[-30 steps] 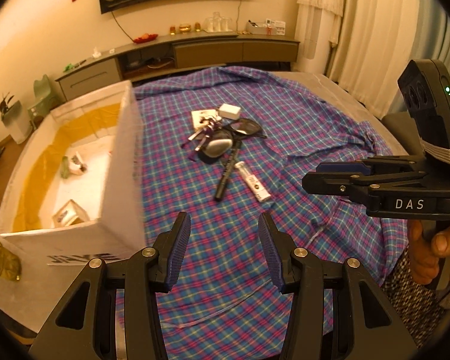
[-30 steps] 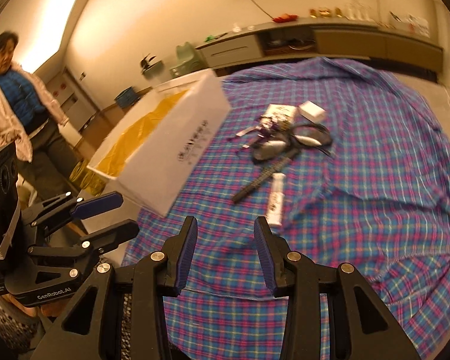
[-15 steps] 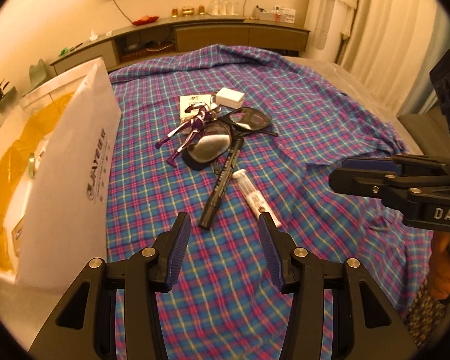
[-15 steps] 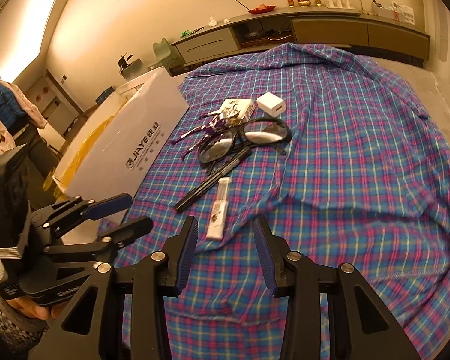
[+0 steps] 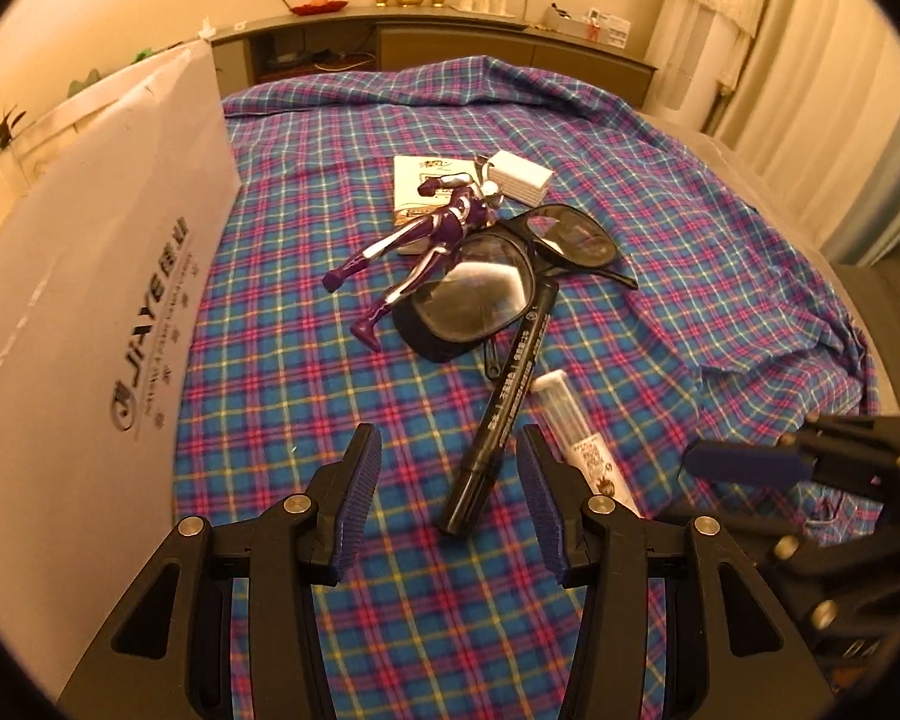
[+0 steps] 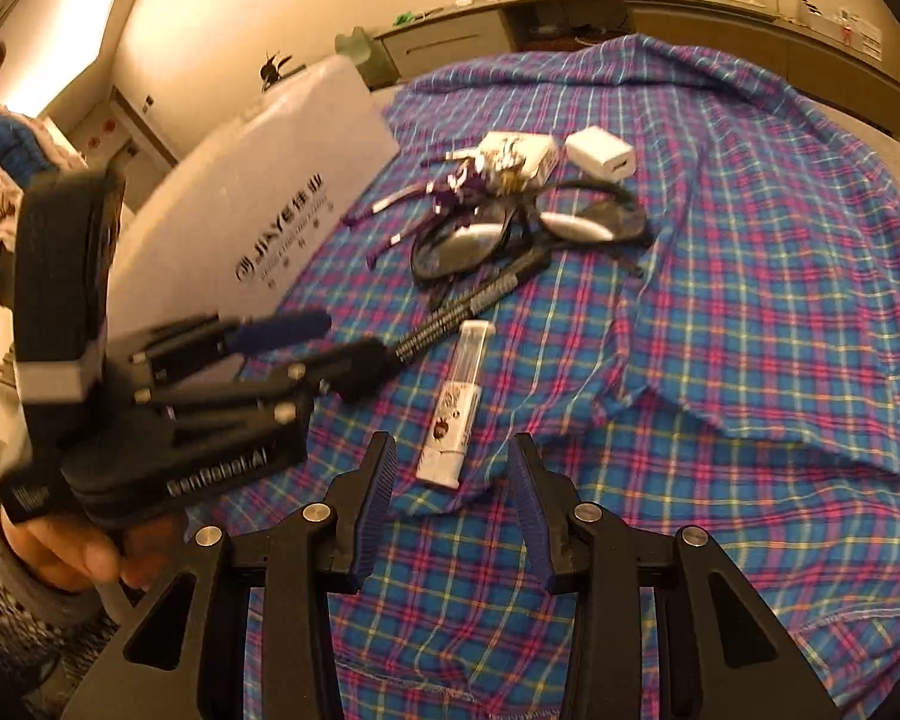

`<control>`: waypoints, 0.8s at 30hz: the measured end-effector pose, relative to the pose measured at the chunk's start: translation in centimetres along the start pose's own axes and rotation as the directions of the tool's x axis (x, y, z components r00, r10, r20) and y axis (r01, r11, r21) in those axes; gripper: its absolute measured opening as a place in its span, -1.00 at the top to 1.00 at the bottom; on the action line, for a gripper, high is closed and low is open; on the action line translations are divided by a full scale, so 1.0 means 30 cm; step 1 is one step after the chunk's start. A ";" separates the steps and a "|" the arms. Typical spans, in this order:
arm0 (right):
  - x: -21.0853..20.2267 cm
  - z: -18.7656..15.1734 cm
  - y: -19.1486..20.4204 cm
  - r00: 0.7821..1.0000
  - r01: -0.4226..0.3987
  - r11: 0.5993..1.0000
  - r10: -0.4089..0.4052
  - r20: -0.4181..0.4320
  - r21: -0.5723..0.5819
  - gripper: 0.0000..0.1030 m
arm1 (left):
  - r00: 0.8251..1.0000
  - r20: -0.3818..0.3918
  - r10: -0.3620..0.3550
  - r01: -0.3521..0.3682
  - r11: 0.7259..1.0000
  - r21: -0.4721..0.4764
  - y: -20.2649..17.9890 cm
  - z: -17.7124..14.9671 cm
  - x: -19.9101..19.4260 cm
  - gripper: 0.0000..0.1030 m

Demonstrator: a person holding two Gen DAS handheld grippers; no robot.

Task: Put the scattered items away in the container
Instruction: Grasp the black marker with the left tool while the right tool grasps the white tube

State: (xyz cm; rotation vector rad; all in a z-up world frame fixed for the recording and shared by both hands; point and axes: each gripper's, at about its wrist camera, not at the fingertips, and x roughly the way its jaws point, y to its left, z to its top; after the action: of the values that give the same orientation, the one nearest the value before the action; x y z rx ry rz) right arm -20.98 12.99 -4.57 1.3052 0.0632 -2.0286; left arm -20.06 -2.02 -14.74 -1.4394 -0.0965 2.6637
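Scattered items lay in a heap on the plaid cloth (image 5: 720, 252), just right of the white container (image 5: 90, 312): purple figure (image 5: 426, 240), sunglasses (image 5: 510, 276), black marker (image 5: 504, 414), white tube (image 6: 457, 402) and white charger (image 5: 521, 179), several overlapping.

The left gripper (image 5: 447, 498) stood wide and empty, the marker's near end between its jaws. The risk I judged: the marker touches the sunglasses, so closing on one end could tip it or drag the glasses. The tube lies just beside the right-hand finger and might get nudged or pinched too.

The right gripper (image 6: 453, 501), also wide and empty, straddled the tube's near end, close to the left gripper, so the two could collide.

Compared with a second before, both grippers had advanced from well short of the heap to its near edge.
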 end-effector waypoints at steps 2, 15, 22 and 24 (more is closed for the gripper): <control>0.019 -0.002 0.007 1.000 -0.004 1.000 0.003 -0.008 -0.007 0.20 | 1.000 0.000 -0.010 0.010 1.000 0.004 -0.001 0.004 0.018 0.03; 0.120 0.023 0.091 0.987 0.159 0.969 -0.157 0.025 -0.188 0.57 | 1.000 0.014 -0.016 0.015 0.996 0.088 -0.024 0.004 0.069 0.52; 0.087 0.011 0.044 0.991 0.135 0.983 -0.133 0.019 -0.125 0.64 | 0.999 0.036 -0.020 0.014 0.988 0.157 -0.066 -0.019 0.039 0.65; 0.074 0.009 0.028 0.994 0.112 0.990 -0.110 0.022 -0.088 0.65 | 0.999 0.049 -0.022 0.014 0.987 0.162 -0.072 -0.023 0.022 0.66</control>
State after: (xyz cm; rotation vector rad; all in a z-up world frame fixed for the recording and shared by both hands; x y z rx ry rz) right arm -21.22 11.07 -5.97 1.2529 0.2202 -2.1055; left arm -19.70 0.23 -15.42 -1.3156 0.0997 2.6252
